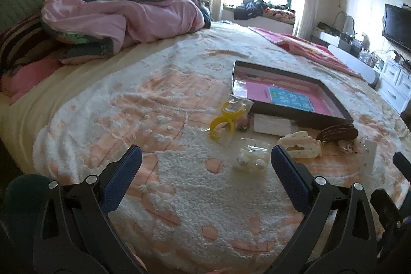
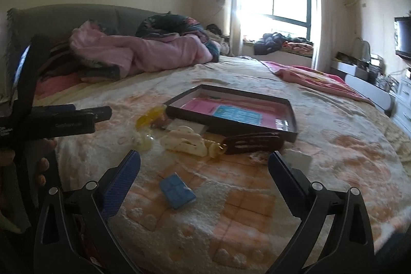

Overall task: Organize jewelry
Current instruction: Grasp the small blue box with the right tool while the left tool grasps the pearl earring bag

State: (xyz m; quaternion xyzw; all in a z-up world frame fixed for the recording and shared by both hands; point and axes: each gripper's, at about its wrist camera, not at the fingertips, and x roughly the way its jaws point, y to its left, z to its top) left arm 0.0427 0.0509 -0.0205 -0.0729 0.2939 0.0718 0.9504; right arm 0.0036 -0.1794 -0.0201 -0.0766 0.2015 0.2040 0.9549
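Left wrist view: left tongs (image 1: 205,158) wide, empty, above bed (image 1: 179,197). Yellow ring piece (image 1: 222,121), pearl packet (image 1: 250,158), cream claw clip (image 1: 300,145), brown clip (image 1: 337,132) lie before tray (image 1: 300,114). Right tongs (image 2: 204,163) wide, empty, blue block (image 2: 177,190) between tips. Advise: grip one piece at a time, lift clear of fleece, lower inside tray rim.

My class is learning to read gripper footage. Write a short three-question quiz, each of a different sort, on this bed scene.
1. True or false: the right gripper holds the blue block.
2. Which lies nearest the dark tray? A) yellow rings B) pink quilt C) television
3. Fill in: the cream hair claw rests on the ___.

Key: 1 false; 2 A; 3 blanket.
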